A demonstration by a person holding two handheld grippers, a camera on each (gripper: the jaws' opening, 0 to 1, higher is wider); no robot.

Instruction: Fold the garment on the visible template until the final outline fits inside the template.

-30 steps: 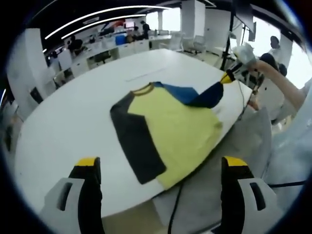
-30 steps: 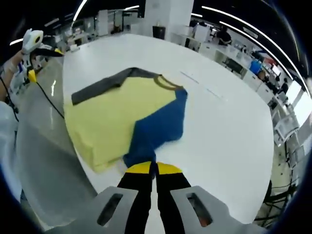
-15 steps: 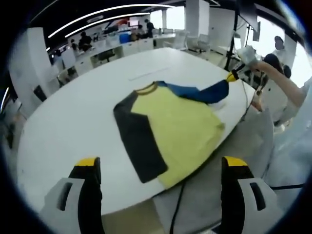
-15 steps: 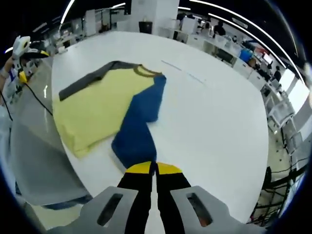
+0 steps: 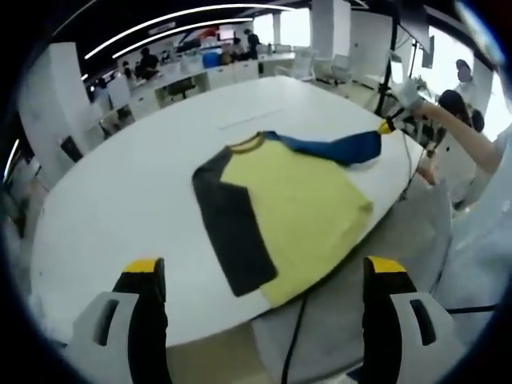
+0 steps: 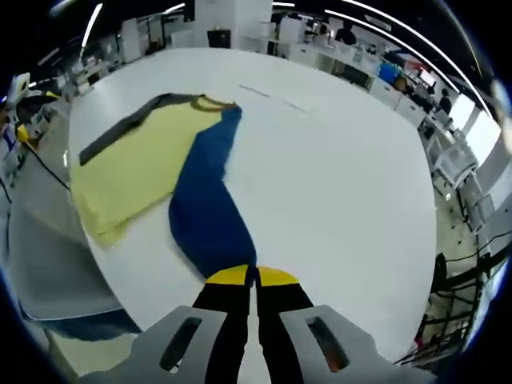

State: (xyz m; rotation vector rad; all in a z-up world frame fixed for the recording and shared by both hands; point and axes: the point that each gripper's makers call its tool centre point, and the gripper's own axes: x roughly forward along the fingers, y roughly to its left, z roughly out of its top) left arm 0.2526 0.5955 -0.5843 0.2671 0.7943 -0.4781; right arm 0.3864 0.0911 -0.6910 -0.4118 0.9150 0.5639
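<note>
On a large white table [image 5: 120, 192] in an open-plan office, I see the shirt [image 5: 296, 208] lying flat near the table's near right edge in the left gripper view, yellow body up, its long axis running from the collar [image 5: 246, 144] at the far side to the hem hanging at the near edge. Its dark grey sleeve [image 5: 232, 232] lies folded along the left side. The blue sleeve [image 6: 210, 212] is stretched straight out from the collar toward my right gripper [image 6: 256, 277], whose yellow-tipped jaws are clenched on the sleeve's end. My left gripper [image 5: 260, 268] hovers off the near edge, jaws spread wide and holding nothing. The right gripper also appears at far right in the left gripper view.
</note>
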